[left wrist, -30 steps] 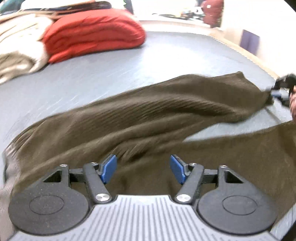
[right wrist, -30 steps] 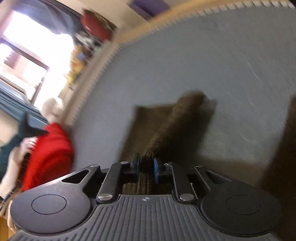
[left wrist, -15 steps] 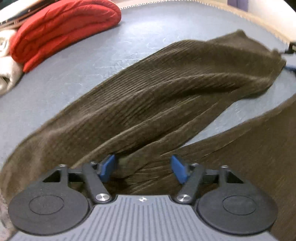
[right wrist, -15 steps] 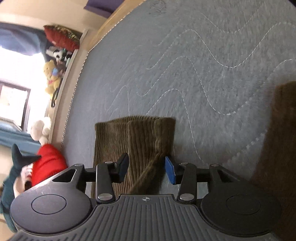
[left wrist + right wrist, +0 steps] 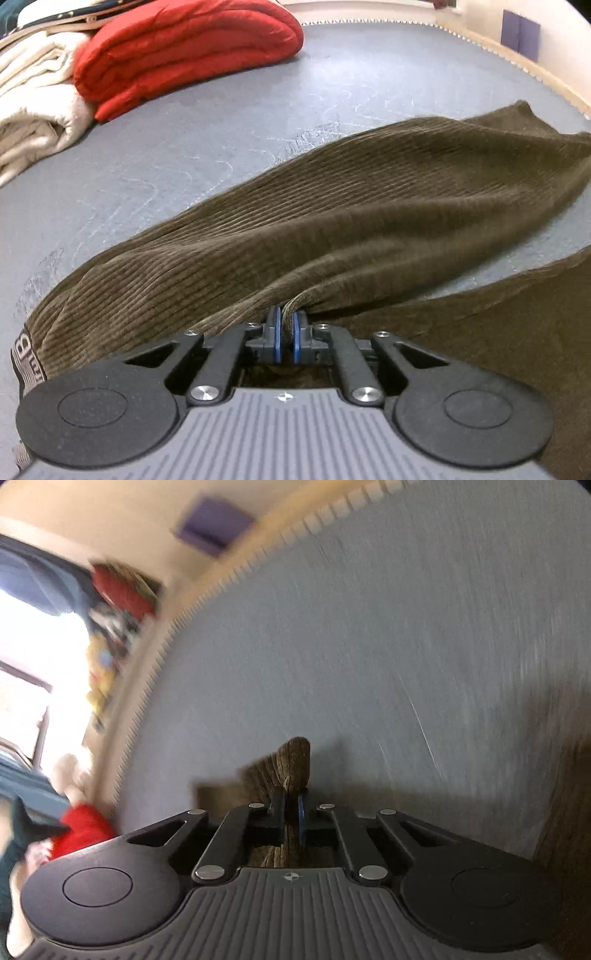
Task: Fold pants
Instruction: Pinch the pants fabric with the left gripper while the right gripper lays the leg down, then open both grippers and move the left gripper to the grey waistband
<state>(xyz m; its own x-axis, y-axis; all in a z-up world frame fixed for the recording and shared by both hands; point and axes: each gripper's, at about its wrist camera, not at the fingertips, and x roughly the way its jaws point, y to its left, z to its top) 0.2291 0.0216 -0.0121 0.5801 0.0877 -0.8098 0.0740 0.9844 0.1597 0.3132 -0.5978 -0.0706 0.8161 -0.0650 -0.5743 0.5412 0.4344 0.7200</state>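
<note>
Since half a second ago the left gripper [image 5: 286, 328] has gone from spread wide over the cloth to pinched tight on a fold of the brown corduroy pants [image 5: 362, 218], and the right gripper [image 5: 291, 808], which stood apart around the leg's hem end, has likewise clamped down on it; the right wrist view is now smeared with motion, so that hand is likely already travelling. The pants lie across the grey quilted mattress [image 5: 221, 122], one leg running from the left gripper away toward the right edge of the mattress, the other leg spread nearer, to the right of the gripper. A folded red blanket [image 5: 184, 55] and a cream blanket [image 5: 33, 99] sit well apart, at the far left of the mattress. The step in hand looks like the lengthwise fold: one leg held at its upper end and its hem. The next move probably calls for lifting both ends together and carrying this leg over onto the other, keeping it taut so edges meet.
</note>
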